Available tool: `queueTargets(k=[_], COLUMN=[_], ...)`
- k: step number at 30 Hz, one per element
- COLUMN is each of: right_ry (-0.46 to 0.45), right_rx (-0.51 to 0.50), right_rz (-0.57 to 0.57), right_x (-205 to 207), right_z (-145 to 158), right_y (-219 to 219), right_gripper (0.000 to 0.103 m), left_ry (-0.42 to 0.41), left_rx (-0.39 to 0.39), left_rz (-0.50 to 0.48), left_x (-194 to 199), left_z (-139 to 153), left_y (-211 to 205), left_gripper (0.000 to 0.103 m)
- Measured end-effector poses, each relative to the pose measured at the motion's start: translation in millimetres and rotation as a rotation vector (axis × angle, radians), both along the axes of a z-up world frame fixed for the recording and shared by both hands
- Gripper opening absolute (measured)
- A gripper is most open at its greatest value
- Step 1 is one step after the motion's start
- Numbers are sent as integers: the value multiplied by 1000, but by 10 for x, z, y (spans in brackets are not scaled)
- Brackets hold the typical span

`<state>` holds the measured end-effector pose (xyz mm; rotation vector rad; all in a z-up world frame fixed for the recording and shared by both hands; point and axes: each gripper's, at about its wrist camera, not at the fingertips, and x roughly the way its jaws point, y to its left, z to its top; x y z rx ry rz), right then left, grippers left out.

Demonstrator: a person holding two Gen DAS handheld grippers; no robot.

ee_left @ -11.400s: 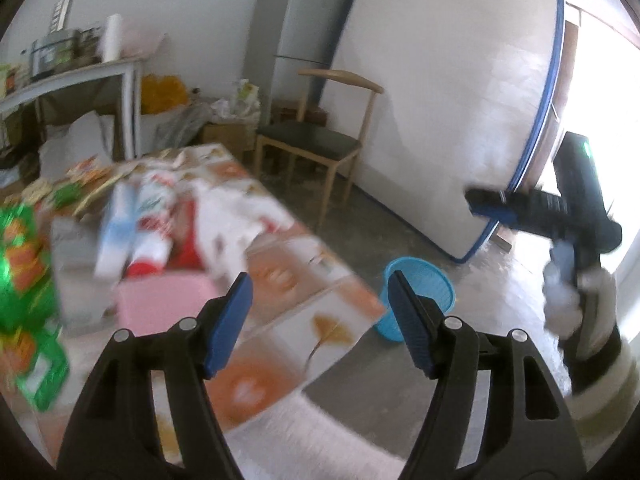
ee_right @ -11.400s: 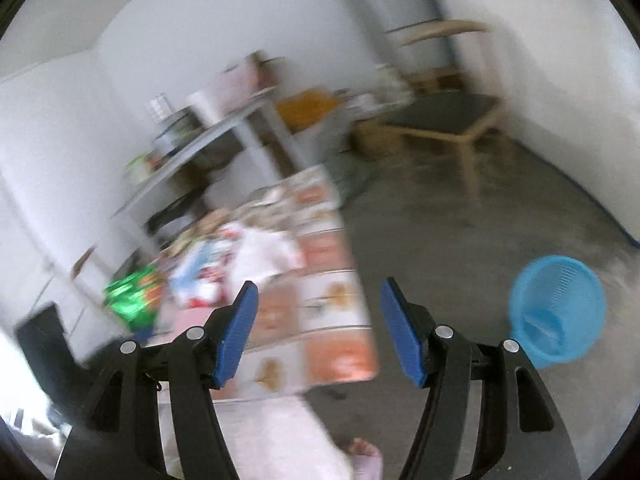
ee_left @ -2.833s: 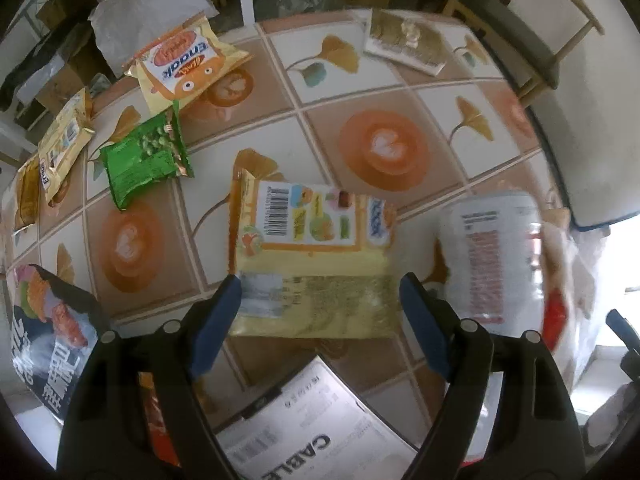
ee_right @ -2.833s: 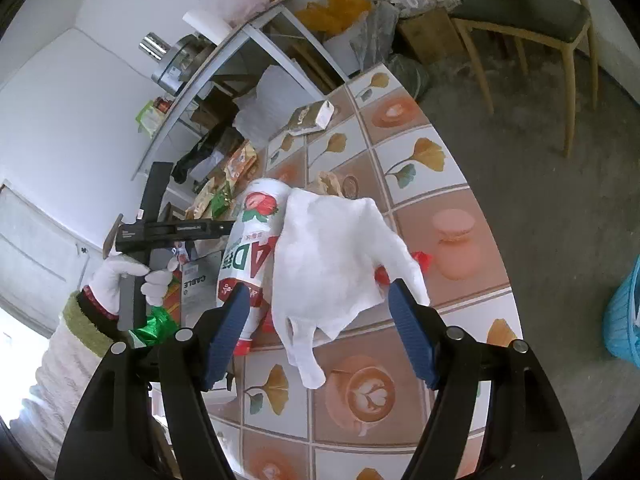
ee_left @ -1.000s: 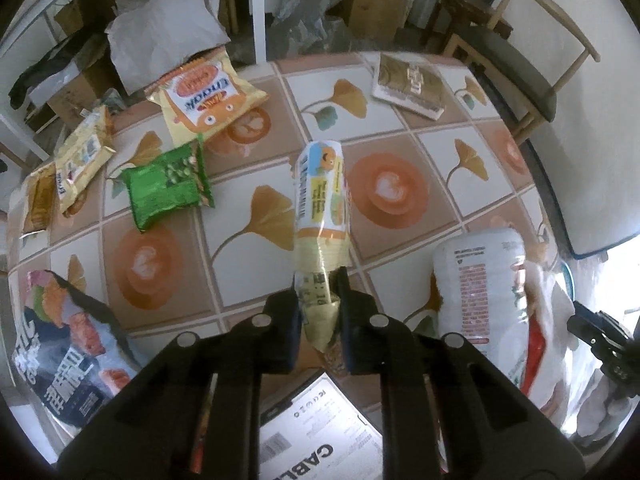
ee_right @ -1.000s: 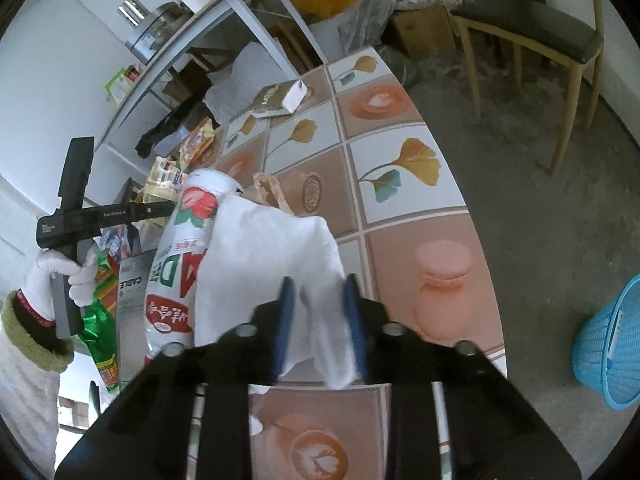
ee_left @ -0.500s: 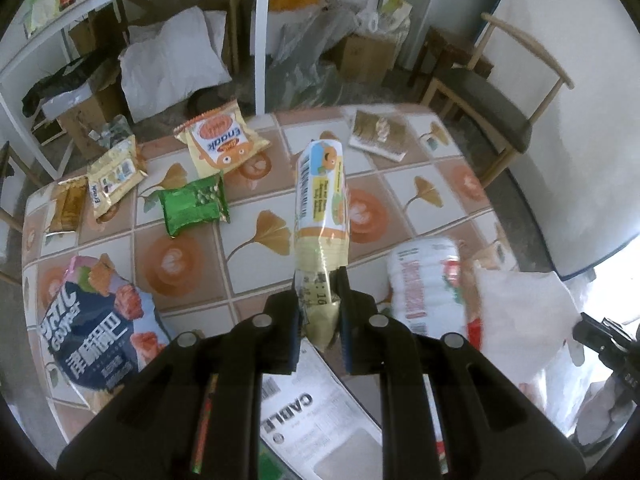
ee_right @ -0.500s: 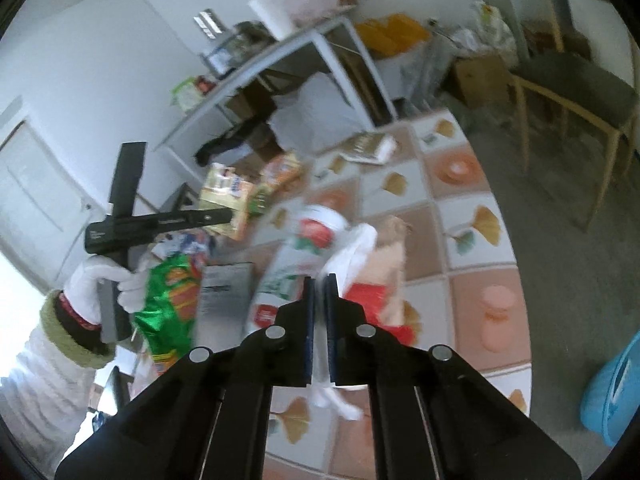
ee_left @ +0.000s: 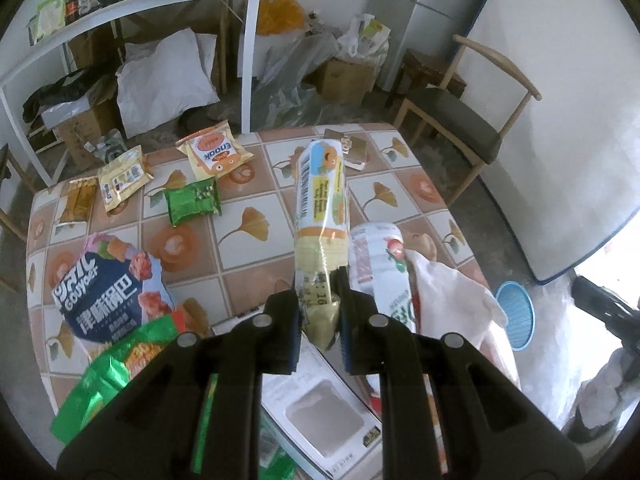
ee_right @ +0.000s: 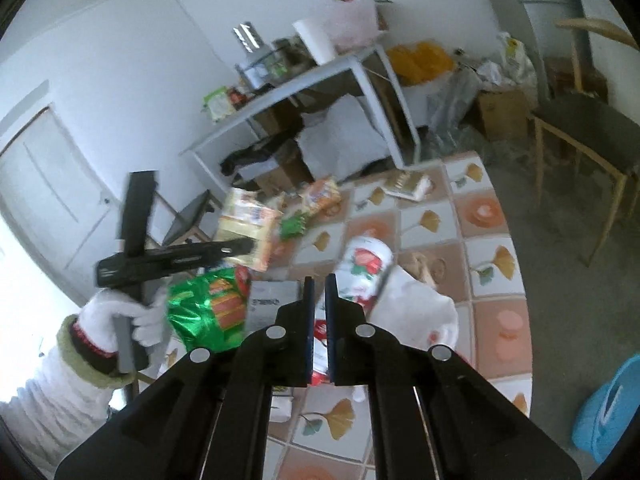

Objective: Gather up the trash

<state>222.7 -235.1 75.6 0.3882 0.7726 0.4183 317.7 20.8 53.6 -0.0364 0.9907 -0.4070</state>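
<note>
My left gripper is shut on the bottom edge of a yellow snack packet, held upright in the air above the tiled table. In the right wrist view, a white-gloved hand holds the same left gripper with the packet. My right gripper is shut above the table's right side, and I see nothing between its pads. Just right of its fingers lies a white cloth, against a lying strawberry-label bottle. Both cloth and bottle also show from the left.
Wrappers litter the table: an orange-yellow packet, a small green one, a dark blue bag, a green foil bag, a white box. A blue basket stands on the floor right of the table, with a chair behind.
Both grippers have risen, so the table looks farther off. The left still holds the yellow packet. The right closed around the white cloth a second ago; the cloth now lies beside its fingers.
</note>
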Motion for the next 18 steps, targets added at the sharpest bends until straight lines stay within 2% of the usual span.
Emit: queueTargets(k=[1, 3, 4, 5, 8, 11, 14, 18], right_ry=[16, 76, 96, 112, 130, 122, 96, 92], right_rx=[-10, -33, -52, -95, -239, -383, -498, -544], right_rz=[-7, -12, -8, -3, 19, 45, 65, 70], right_x=[4, 20, 6, -26, -91, -128, -127, -50], right_z=[-34, -184, -250, -335, -549, -725, -847, -961], right_y=[-6, -5, 22, 77, 263, 462, 627, 718], right_gripper=[7, 17, 28, 37, 44, 51, 51, 51], left_ry=[-5, -12, -15, -27, -53, -74, -93, -102], left_rx=[-4, -24, -32, -41, -80, -109, -146, -183], left_rz=[2, 8, 12, 18, 16, 11, 2, -7], left_x=[-41, -134, -167, -228, -399, -573, -744, -955], left_z=[11, 29, 31, 44, 62, 65, 66, -5], left_y=[6, 30, 36, 50, 66, 54, 47, 18], left_gripper=[13, 13, 13, 13, 13, 13, 13, 13])
